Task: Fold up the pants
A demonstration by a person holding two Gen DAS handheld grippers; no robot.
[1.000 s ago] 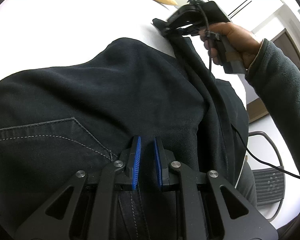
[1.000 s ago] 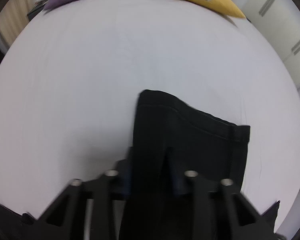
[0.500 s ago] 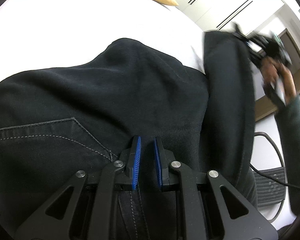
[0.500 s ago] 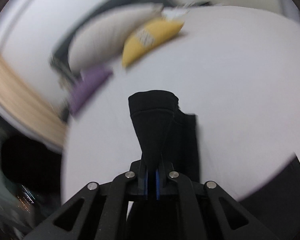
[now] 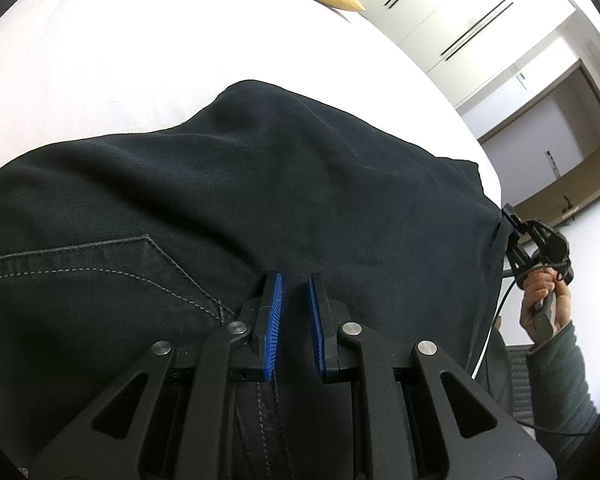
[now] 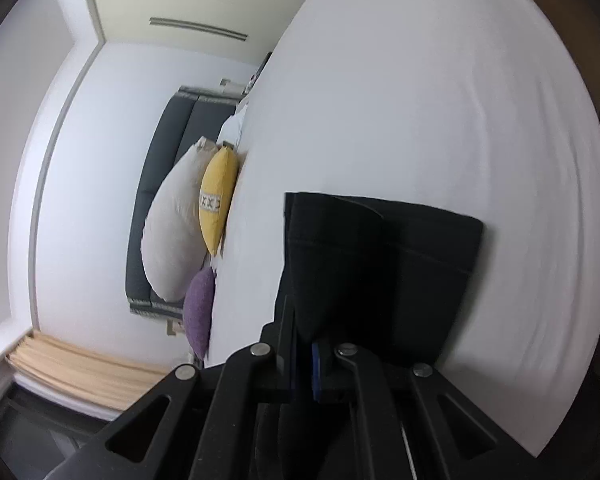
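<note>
Your right gripper (image 6: 306, 356) pinches the hem of the pants (image 5: 260, 208) off the bed's (image 5: 140, 60) near edge, while your left gripper (image 5: 294, 320) clamps their waist seam, nearly closed. Dark cloth runs lengthwise between your grippers across the white bed. No containers show.

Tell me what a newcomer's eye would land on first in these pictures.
The dark pants dominate, spread over the white bed and filling most of the left wrist view. The left gripper sits near the back pocket with its blue pads close together on the fabric, while the right gripper, held in a hand at the bed's right edge, pinches the pants' far edge. At the headboard, a yellow cushion stands out between a pale pillow and a purple cushion.
</note>
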